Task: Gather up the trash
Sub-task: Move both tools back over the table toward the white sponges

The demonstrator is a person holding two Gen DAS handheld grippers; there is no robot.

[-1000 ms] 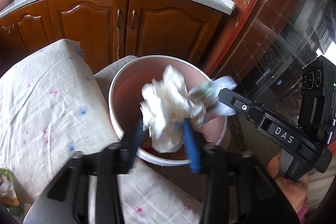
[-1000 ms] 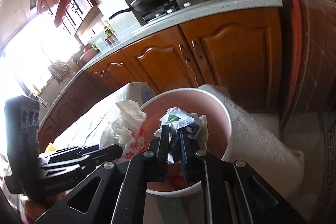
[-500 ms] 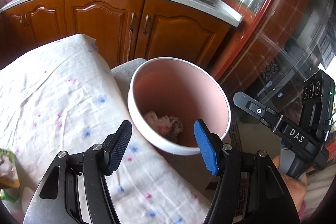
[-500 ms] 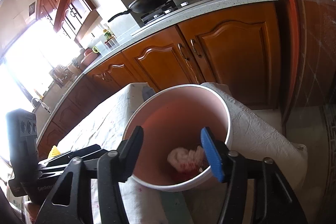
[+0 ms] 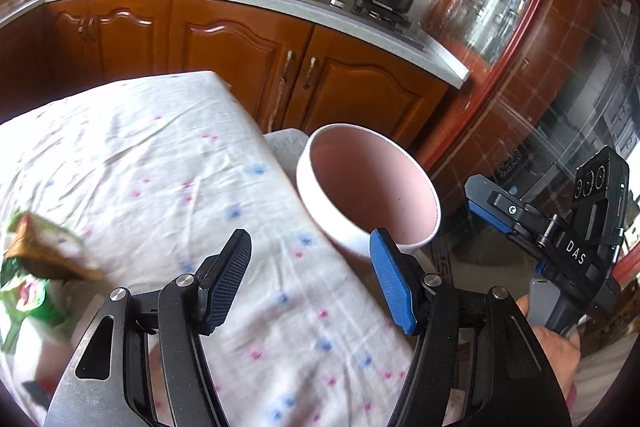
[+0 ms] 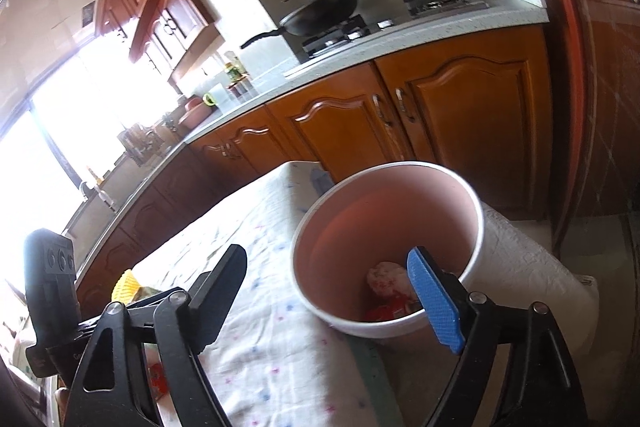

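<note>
We see a table under a flowered cloth (image 5: 160, 167), with a pink bin (image 6: 472, 227) just beside its end. Crumpled trash (image 6: 386, 279) lies at the bin's bottom; a green wrapper (image 5: 28, 291) sits on the cloth. Our left gripper (image 5: 310, 279) and right gripper (image 6: 328, 295) are both spread wide, empty.

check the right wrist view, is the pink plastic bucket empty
No, the pink plastic bucket holds a crumpled white and red wrapper at its bottom, seen past the open right gripper.
</note>
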